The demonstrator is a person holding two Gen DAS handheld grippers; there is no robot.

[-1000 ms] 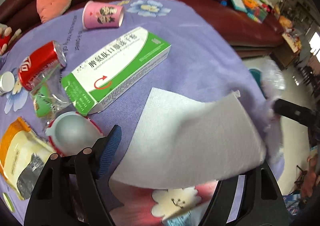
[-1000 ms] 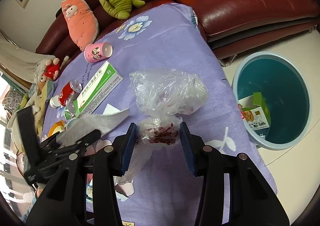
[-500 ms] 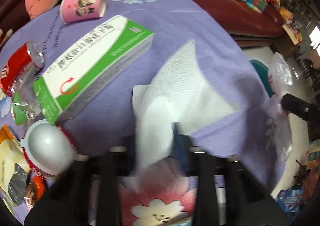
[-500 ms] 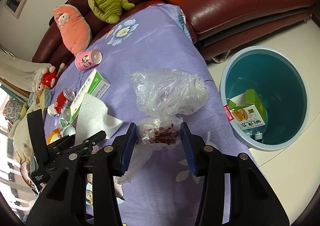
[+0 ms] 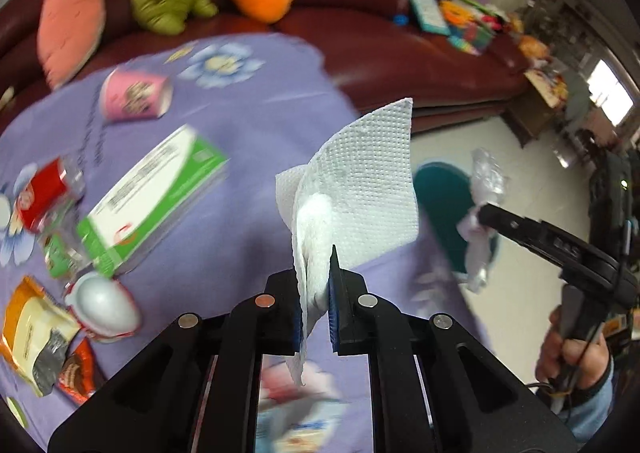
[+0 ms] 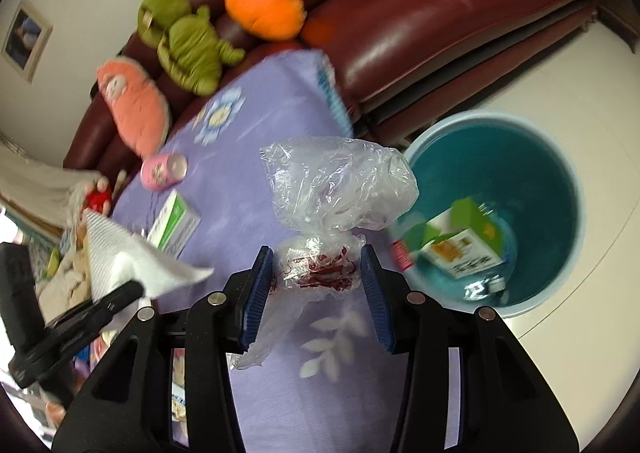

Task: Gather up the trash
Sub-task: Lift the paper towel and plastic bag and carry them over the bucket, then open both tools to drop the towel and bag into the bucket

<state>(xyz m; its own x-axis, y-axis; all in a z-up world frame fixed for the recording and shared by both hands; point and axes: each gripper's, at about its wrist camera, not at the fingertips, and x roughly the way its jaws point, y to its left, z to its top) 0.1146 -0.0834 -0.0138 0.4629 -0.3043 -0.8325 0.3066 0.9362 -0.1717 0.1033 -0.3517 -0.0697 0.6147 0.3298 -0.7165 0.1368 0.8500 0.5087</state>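
The left tool is clamped on a white embossed paper towel, which stands up out of its blue pads, lifted clear of the desk under its purple flowered cloth. The right tool grips a crumpled clear plastic bag with red print; its pads press the bag's bunched neck while the puffed part bulges beyond the fingertips.

Taking the round teal plastic bin on the floor as landmark: the bag hangs just beside its near rim, over the desk's edge; the towel is further off, above the desk. Inside the bin lie a green-and-white carton and other scraps.

Well apart from the bin, on the desk, lie a long green-and-white cardboard box, a pink paper cup on its side, a red drink can, a silver foil-lidded cup and an orange snack packet. A person's hand holds the right tool's handle.
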